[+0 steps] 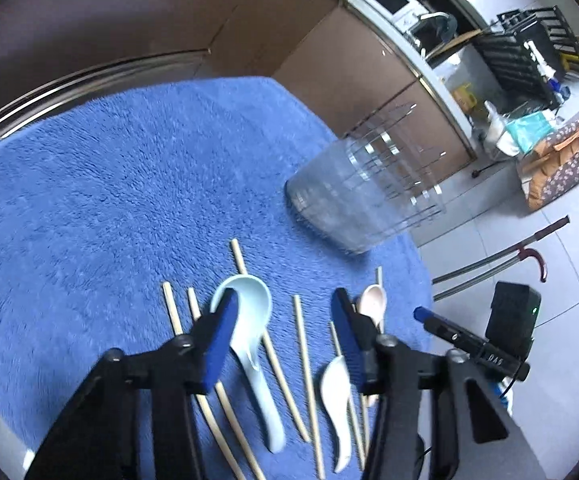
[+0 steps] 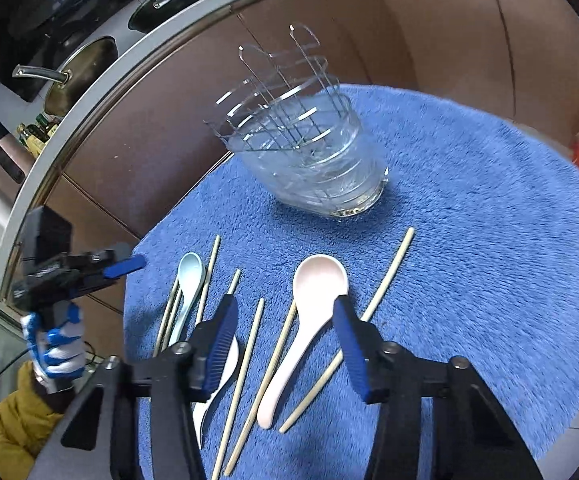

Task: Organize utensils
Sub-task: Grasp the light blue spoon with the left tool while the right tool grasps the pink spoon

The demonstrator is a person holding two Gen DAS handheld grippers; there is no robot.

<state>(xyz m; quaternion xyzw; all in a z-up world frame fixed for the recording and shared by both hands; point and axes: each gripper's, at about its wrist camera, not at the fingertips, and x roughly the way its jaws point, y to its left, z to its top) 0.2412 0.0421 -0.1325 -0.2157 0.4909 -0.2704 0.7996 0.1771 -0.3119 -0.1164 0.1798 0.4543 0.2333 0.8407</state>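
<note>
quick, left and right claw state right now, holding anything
left claw: open, holding nothing, above the light blue spoon
right claw: open, holding nothing, above the pink spoon

right tongs [image 2: 285, 336] parted over pink spoon [image 2: 309, 320] | clear holder [image 2: 313, 160] behind

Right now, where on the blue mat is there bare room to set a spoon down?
Free: the wide stretch of blue mat right of the pink spoon and clear holder, and the patch left of that holder. Crowded: the near strip, where the light blue spoon, white spoon and chopsticks lie close together.
</note>
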